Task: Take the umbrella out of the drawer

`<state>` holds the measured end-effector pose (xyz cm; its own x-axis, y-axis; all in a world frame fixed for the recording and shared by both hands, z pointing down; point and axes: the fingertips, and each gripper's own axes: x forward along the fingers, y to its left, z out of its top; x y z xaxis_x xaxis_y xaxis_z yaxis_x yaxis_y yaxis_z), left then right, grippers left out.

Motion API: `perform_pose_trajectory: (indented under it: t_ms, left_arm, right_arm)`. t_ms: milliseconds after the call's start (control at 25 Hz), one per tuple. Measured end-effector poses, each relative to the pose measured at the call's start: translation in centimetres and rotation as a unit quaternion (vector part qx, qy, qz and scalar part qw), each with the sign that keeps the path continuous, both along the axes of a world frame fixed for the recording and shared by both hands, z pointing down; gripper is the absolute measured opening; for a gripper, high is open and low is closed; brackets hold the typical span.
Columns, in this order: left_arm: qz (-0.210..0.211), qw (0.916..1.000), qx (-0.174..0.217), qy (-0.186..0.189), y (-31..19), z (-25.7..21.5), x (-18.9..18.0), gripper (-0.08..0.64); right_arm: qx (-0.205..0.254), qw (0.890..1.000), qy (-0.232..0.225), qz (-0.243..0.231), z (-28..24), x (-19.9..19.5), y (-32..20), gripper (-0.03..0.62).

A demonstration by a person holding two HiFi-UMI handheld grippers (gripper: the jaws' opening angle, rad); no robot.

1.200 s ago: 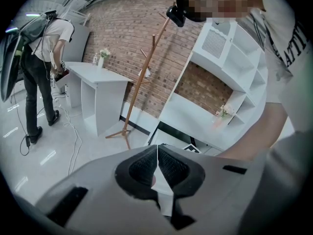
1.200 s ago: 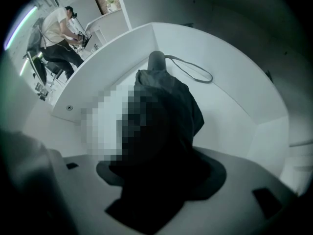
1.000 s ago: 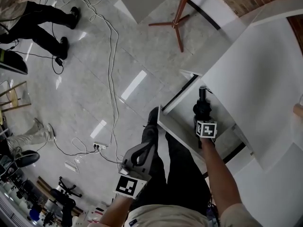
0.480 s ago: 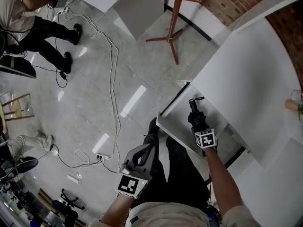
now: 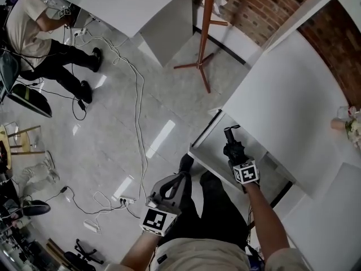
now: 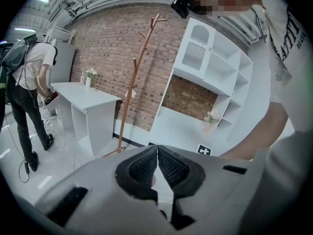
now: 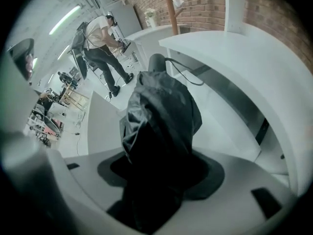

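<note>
My right gripper (image 5: 233, 149) is shut on a black folded umbrella (image 5: 232, 143), whose handle and strap (image 5: 228, 131) point away over the open white drawer (image 5: 210, 164). In the right gripper view the umbrella (image 7: 161, 116) fills the space between the jaws of the right gripper (image 7: 161, 173) and hangs above the drawer's inside (image 7: 230, 136), clear of its bottom. My left gripper (image 5: 171, 186) hangs shut and holds nothing, over the wearer's legs left of the drawer. In the left gripper view the left gripper (image 6: 157, 164) has its pads meeting, pointed at the room.
The white desk top (image 5: 282, 89) overhangs the drawer. A wooden coat stand (image 5: 206, 33) and a white table (image 5: 135, 4) stand beyond. Cables (image 5: 137, 100) and a power strip lie on the floor at left, where a person (image 5: 39, 35) works. Flowers (image 5: 352, 124) sit at the desk's right.
Both grippers have risen. The right one has lifted the umbrella higher above the open drawer. The left stays shut and has nothing in it.
</note>
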<state>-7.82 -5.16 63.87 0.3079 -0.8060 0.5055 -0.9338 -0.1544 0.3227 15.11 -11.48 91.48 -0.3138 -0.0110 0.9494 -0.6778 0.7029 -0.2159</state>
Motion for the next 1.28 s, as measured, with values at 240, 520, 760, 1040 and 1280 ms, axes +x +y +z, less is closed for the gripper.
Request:
perform_pose_trajectory:
  t_ms: [240,520,760,1040,1280]
  left_arm:
    - [0.022,0.9995,0.022,-0.004,0.0,-1.4,0.3,0.026]
    - [0.063,0.9964,0.051,-0.025,-0.4,-3.2,0.1,0.026]
    - [0.081,0.9943,0.062,-0.030,-0.8,-4.5,-0.7,0.026]
    - [0.120,0.9889,0.074,-0.047,-0.8,-4.6,-1.4,0.026]
    - [0.156,0.9826,0.088,-0.047,-1.3,-5.3,-1.8,0.026]
  right_arm:
    - [0.010,1.000,-0.014,0.018,-2.4,0.2,0.4,0.276]
    - [0.032,0.997,-0.042,0.051,-6.2,-0.1,0.7,0.276]
    - [0.058,0.992,-0.073,0.090,-9.5,-0.2,0.5,0.276]
    - [0.094,0.979,-0.106,0.149,-13.3,0.3,0.2,0.276]
    - [0.137,0.964,-0.136,0.183,-17.9,0.0,-0.2,0.276]
